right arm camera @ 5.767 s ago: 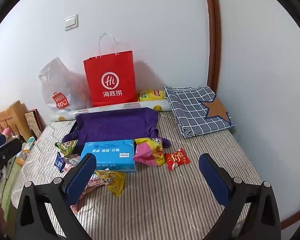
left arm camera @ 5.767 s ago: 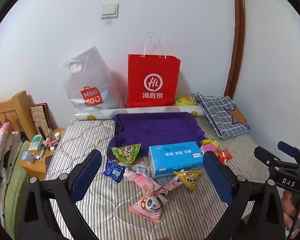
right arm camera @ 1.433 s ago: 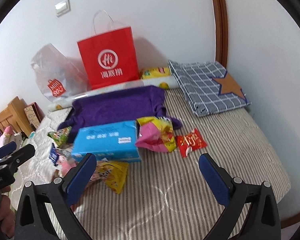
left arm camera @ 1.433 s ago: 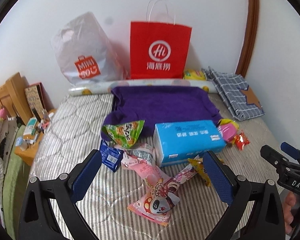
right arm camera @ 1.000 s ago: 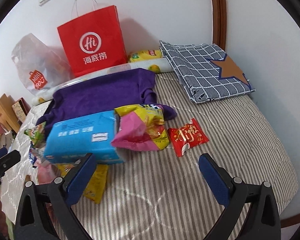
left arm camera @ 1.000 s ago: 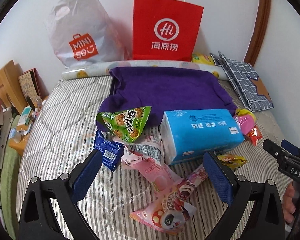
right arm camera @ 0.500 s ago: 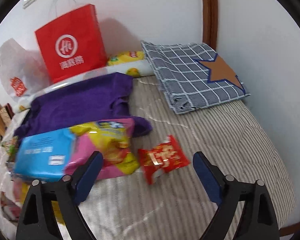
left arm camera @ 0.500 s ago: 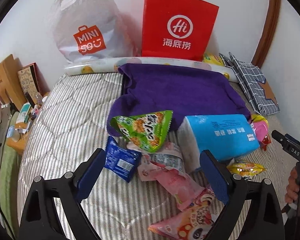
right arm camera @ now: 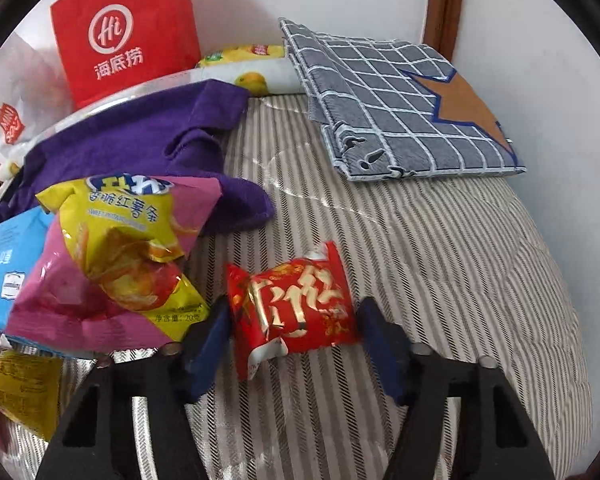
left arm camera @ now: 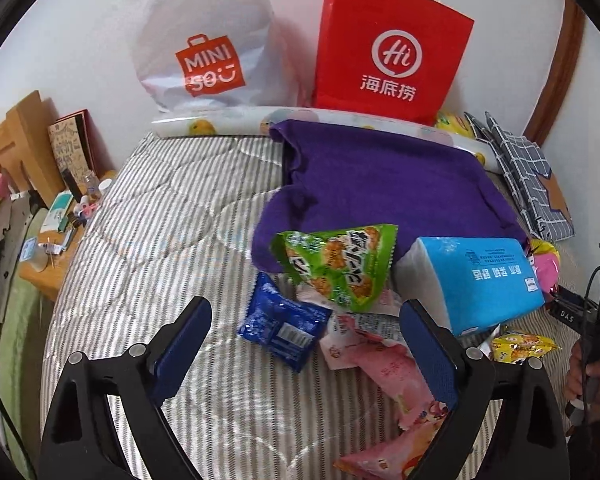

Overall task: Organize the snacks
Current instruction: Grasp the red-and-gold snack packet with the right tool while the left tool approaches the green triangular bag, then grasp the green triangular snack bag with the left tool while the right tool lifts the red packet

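Note:
Snack packs lie scattered on a striped bed. My left gripper [left arm camera: 306, 322] is open; the blue snack pack [left arm camera: 282, 322] lies between its fingers, with a green chip bag [left arm camera: 336, 266] and pink packs [left arm camera: 392, 368] just beyond and to the right. My right gripper [right arm camera: 292, 320] is open with its fingers on either side of the small red snack pack [right arm camera: 294, 306], not pressing it. A pink-and-yellow chip bag [right arm camera: 112, 256] lies left of it.
A blue tissue box [left arm camera: 484, 280] sits mid-bed on a purple towel [left arm camera: 380, 184]. A red paper bag [left arm camera: 392, 44] and a grey Miniso bag [left arm camera: 204, 48] stand at the wall. A checked cloth [right arm camera: 396, 100] lies far right. A cluttered bedside table [left arm camera: 56, 236] stands left.
Both grippers moved forward and down toward the snacks. The left now frames the blue pack. The right has narrowed around the red pack.

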A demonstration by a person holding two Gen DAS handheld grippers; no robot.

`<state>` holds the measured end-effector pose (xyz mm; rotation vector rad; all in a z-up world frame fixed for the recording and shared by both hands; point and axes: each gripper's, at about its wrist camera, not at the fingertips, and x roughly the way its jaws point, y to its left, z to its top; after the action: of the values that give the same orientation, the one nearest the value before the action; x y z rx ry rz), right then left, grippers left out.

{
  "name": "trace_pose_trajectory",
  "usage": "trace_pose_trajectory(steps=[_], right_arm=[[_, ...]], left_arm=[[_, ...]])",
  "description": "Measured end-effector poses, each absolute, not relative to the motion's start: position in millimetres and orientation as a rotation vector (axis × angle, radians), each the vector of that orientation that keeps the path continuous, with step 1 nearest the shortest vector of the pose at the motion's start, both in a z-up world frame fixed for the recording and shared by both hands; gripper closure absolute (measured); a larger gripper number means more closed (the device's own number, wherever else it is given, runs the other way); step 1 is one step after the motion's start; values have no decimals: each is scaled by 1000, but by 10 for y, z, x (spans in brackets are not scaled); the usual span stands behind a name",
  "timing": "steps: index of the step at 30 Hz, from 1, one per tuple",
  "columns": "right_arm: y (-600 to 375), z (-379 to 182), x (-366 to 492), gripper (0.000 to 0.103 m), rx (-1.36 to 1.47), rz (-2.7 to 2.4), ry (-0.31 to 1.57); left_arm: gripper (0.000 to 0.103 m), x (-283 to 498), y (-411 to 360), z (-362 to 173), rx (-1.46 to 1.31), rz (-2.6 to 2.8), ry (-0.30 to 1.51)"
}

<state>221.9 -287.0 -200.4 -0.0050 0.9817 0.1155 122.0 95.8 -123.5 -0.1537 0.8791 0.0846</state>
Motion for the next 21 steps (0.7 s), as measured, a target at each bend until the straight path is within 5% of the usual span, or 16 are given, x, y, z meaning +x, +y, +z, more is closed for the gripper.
trace_pose_trajectory(steps=[21], right_arm=[[-3102, -1676, 1776, 53, 63, 55, 924]], left_arm=[[12, 1542, 1012, -1315, -180, 7, 884]])
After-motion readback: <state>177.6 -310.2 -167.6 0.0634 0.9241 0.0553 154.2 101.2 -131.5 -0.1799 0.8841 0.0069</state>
